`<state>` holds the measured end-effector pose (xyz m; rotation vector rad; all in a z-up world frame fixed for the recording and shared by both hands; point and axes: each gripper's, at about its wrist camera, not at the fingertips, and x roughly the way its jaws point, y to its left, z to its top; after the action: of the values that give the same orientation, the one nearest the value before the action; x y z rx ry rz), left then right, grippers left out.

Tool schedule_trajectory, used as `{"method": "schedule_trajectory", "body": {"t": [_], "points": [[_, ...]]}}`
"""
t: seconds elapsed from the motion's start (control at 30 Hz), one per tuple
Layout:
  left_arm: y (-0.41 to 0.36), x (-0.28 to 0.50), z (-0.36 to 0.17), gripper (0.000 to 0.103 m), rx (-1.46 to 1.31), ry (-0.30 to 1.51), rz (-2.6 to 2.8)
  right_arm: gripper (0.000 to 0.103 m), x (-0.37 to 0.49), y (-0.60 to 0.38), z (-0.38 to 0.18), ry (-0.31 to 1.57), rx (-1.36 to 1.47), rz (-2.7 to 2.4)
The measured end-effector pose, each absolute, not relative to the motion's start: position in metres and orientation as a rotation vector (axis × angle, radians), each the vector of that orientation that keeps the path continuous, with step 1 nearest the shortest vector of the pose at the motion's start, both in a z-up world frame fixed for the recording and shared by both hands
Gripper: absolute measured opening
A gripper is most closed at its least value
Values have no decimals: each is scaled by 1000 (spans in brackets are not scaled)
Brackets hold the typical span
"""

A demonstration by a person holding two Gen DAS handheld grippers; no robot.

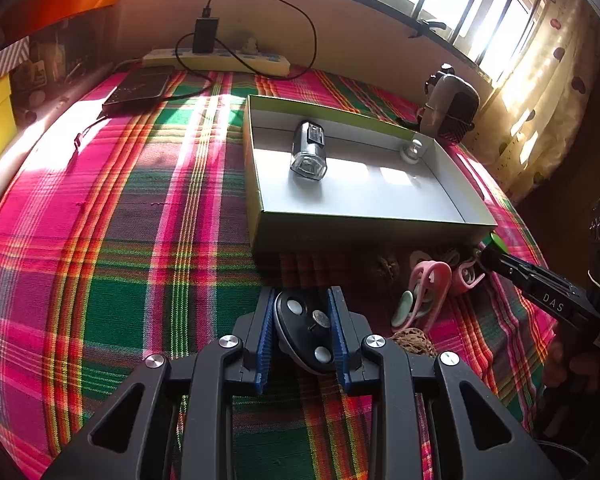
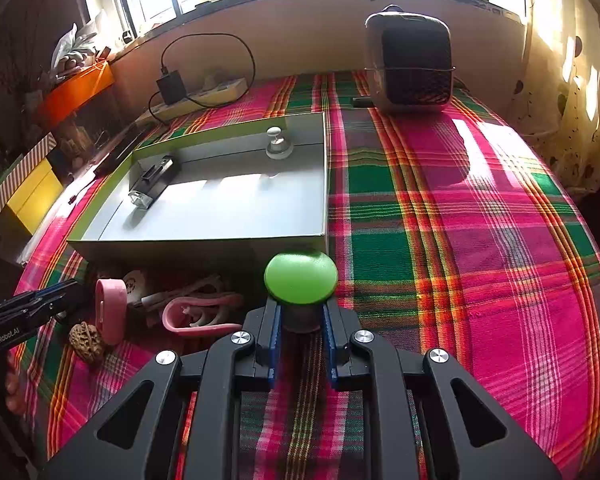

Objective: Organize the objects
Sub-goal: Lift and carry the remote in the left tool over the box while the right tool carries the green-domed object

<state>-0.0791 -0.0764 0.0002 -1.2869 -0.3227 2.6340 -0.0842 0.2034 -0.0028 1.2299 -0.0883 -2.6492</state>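
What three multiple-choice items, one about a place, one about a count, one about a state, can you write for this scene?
1. Where does the clear plastic flashlight lie?
A. inside the shallow grey cardboard box
B. on the plaid cloth
C. on the windowsill

2. How many things lie in the box?
A. one
B. two
C. four

3. What do the right tongs hold?
A. nothing
B. a walnut
C. a green-capped knob

Answers: 1 A, it rests on the box floor. 2 B, the flashlight and a small white knob. 3 C, the blue pads clamp its dark stem.
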Motion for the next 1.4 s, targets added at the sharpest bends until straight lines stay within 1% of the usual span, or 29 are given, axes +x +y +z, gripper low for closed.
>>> {"method": "schedule_trajectory", "body": {"t": [0.83, 1.17, 1.4], "points": [[-78, -73, 3, 23, -1273, -317, 2640, 18, -78, 200, -1, -56, 1210, -2660], [-79, -70, 26, 23, -1216, -351, 2622, 18, -72, 200, 14, -48, 1157, -2668], [-73, -81, 50, 23, -1153, -287, 2646, 18, -74, 197, 33, -22, 1093, -2676]]}}
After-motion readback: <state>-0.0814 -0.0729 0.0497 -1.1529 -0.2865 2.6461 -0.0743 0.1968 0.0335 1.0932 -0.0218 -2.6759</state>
